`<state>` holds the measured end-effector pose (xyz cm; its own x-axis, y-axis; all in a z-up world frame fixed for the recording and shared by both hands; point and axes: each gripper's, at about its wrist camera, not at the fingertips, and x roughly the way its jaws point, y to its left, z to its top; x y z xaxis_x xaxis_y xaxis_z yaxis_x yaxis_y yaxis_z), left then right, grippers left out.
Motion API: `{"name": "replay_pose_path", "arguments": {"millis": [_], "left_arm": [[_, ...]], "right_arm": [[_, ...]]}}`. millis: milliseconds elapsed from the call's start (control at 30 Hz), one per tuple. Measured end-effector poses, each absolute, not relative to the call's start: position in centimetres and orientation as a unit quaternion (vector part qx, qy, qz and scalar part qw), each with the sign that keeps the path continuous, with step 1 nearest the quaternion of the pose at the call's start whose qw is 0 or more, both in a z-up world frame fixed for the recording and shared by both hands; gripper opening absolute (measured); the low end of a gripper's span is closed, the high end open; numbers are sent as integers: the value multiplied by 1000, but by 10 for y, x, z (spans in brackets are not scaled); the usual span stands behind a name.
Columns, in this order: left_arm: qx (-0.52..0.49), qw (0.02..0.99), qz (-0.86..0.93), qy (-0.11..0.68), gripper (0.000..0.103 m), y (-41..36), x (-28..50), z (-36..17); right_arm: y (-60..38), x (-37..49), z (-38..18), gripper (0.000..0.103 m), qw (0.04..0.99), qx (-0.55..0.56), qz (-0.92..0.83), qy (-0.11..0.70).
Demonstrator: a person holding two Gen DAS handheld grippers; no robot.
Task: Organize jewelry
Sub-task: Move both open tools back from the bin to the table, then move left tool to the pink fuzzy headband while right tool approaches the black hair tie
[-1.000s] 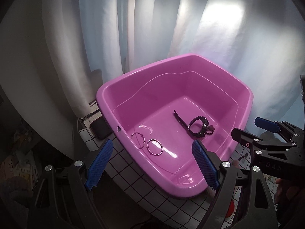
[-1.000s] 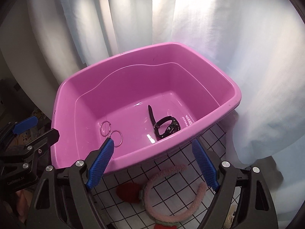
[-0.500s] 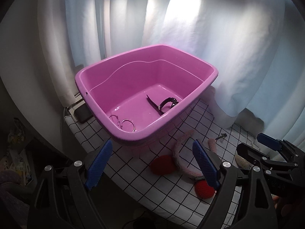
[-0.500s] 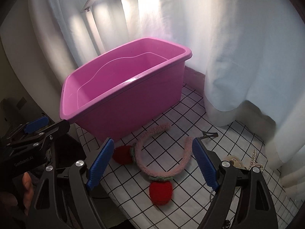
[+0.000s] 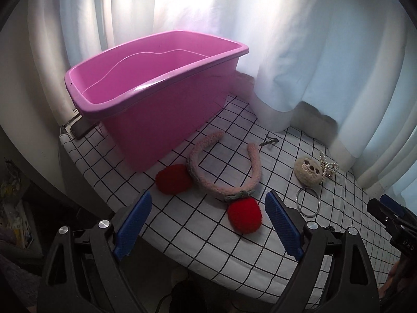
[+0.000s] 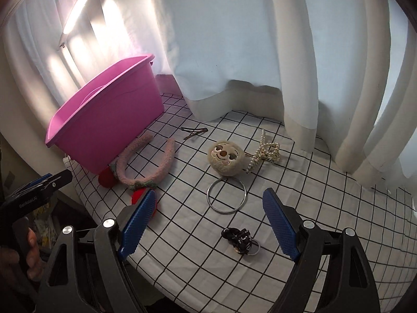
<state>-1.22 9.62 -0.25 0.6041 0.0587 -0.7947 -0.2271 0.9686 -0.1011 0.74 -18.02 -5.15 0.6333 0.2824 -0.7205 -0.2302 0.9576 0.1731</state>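
Observation:
A pink tub stands at the left of the checked table; it also shows in the right wrist view. A pink fuzzy headband with red pompoms lies in front of it. A silver bangle, a sloth-face plush, a pearl hair claw, dark hair clips and a black keyring charm lie further right. My left gripper is open and empty above the headband. My right gripper is open and empty above the bangle and charm.
White curtains hang close behind the table. The table's front edge drops off just under the grippers. A dark phone lies left of the tub. A lit lamp bar is behind the tub.
Both grippers have pulled back and swung right, away from the tub's inside. The view now takes in the loose items on the table. Both stay open.

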Motion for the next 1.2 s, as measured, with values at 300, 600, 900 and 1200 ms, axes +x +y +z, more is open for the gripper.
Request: {"name": "replay_pose_path", "arguments": {"millis": [300,600,900,1200], "left_arm": [[-102,876,79,465,87,78,-21,-46],[-116,867,93,476,87,80,-11,-76],[-128,863,117,473,87,99,22,-90],[-172,843,139,490,87,113,51,-113]], "right_arm": [[-229,-21,-113,80,892,39,96,441],[-211,-21,-147,80,888,12,104,448],[-195,-6,-161,80,892,0,94,443],[-195,3,-173,80,899,-5,73,432]]}}
